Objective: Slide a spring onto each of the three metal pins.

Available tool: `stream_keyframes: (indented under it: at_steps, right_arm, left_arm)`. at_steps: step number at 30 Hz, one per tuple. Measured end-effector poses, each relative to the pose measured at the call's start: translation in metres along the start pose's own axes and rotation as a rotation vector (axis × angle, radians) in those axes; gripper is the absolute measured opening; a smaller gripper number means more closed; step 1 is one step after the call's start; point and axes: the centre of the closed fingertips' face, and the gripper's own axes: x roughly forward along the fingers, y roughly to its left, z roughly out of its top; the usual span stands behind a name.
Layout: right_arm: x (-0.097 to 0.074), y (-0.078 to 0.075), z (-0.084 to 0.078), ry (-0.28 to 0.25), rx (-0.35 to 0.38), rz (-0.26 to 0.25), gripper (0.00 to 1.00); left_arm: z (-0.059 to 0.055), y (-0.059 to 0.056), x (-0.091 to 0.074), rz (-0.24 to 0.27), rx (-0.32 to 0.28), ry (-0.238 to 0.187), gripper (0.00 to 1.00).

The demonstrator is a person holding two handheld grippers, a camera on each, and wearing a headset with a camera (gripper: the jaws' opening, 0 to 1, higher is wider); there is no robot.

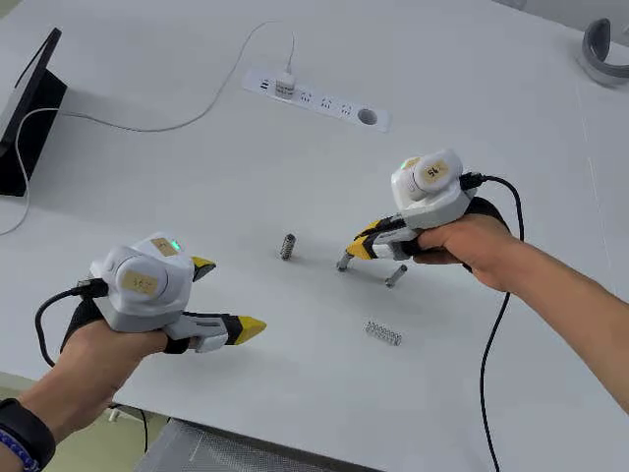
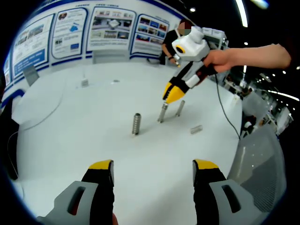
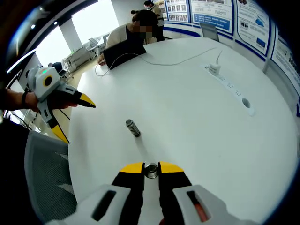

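Since the white table (image 1: 472, 108) looks slick and the pins seem merely to stand on it, any sideways push could topple them. At the near left the left gripper (image 1: 228, 295) hovers with its jaws wide apart and empty, so nothing steadies the work. Right of centre, the right gripper (image 1: 354, 251) has its jaws pinched almost together on an upright metal piece (image 3: 151, 170). Whether that is a spring or the pin beneath it I cannot tell. Pressing off-axis there could tip it or let it shoot out of the jaws. To its left stands a pin already wearing a spring (image 1: 288, 246). Just to its right a seemingly bare pin (image 1: 395, 276) sits close under the hand, easily knocked. Nearer lies the loose spring (image 1: 383, 333), which a careless sweep would flick away.
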Motion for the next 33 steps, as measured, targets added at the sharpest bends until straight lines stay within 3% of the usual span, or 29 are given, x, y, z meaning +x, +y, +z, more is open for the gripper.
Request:
stream_keyframes:
  at_steps: [33]
  right_arm:
    - [0.022,0.000,-0.014,0.041,-0.045,-0.010,0.13]
  left_arm:
    - [0.002,0.008,0.001,0.002,0.012,-0.008,0.72]
